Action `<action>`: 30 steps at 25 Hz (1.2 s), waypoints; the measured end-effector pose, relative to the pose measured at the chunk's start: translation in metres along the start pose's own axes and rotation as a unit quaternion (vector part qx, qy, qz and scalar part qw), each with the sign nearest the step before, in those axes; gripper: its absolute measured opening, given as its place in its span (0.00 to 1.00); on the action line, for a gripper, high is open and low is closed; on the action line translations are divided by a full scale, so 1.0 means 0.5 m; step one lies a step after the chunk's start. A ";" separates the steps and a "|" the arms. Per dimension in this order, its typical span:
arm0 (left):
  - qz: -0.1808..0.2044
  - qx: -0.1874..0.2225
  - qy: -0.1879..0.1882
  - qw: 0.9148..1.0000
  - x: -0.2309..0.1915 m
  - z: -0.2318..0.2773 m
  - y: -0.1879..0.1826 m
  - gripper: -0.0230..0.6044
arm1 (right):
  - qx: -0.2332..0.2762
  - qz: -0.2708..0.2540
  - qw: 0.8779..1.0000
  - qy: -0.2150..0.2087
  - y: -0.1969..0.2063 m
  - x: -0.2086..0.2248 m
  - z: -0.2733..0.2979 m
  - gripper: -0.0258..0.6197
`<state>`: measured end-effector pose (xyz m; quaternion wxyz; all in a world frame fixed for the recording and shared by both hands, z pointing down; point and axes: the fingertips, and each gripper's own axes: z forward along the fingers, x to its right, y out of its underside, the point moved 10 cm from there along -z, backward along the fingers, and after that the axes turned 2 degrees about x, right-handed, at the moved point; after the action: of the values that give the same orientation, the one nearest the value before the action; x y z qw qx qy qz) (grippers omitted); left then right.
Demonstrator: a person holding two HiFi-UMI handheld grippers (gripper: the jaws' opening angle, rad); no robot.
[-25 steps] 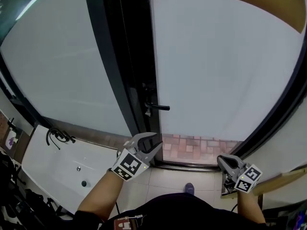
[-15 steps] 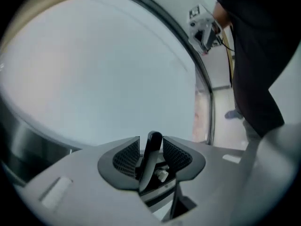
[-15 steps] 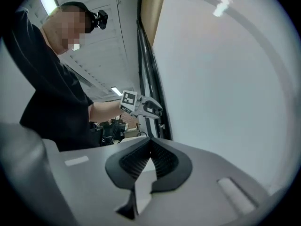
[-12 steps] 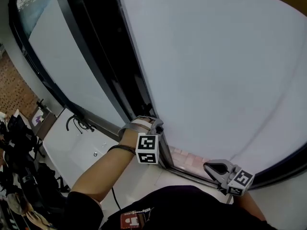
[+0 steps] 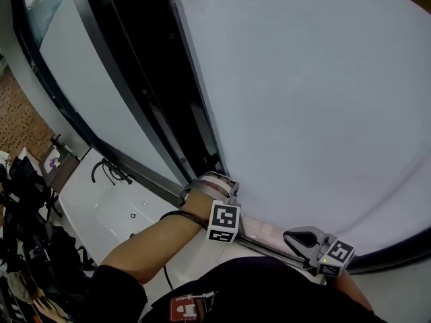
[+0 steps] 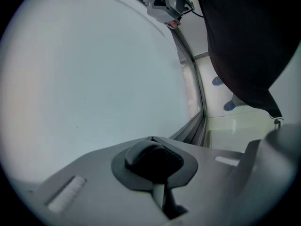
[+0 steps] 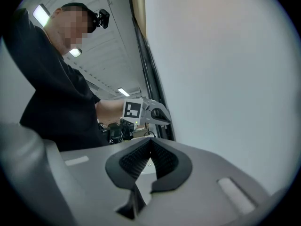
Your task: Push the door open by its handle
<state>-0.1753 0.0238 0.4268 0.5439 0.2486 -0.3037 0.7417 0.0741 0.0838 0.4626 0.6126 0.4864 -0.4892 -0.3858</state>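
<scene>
door (image 5: pixel 303 99): 1; left gripper (image 5: pixel 205 182): 1; right gripper (image 5: pixel 291 237): 1; sink (image 5: pixel 87 210): 1; tap (image 5: pixel 108 172): 1

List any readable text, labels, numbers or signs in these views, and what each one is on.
No words or numbers can be read in any view.
Marker cubes: black-and-white square patterns only, no letters or digits.
Red patch on the person's dark shirt: pale print, too small and blurred to read.
Purple-and-white label at the far left: too small to read.
</scene>
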 end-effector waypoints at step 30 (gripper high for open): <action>0.133 -0.096 -0.015 0.986 0.011 0.107 0.007 0.04 | 0.007 -0.010 0.999 -0.044 -0.029 0.073 0.006 0.04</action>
<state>-0.1783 -0.0122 0.4669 0.4569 0.1642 -0.4121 0.7710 0.0795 0.0452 0.4570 0.5829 0.4781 -0.5135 -0.4098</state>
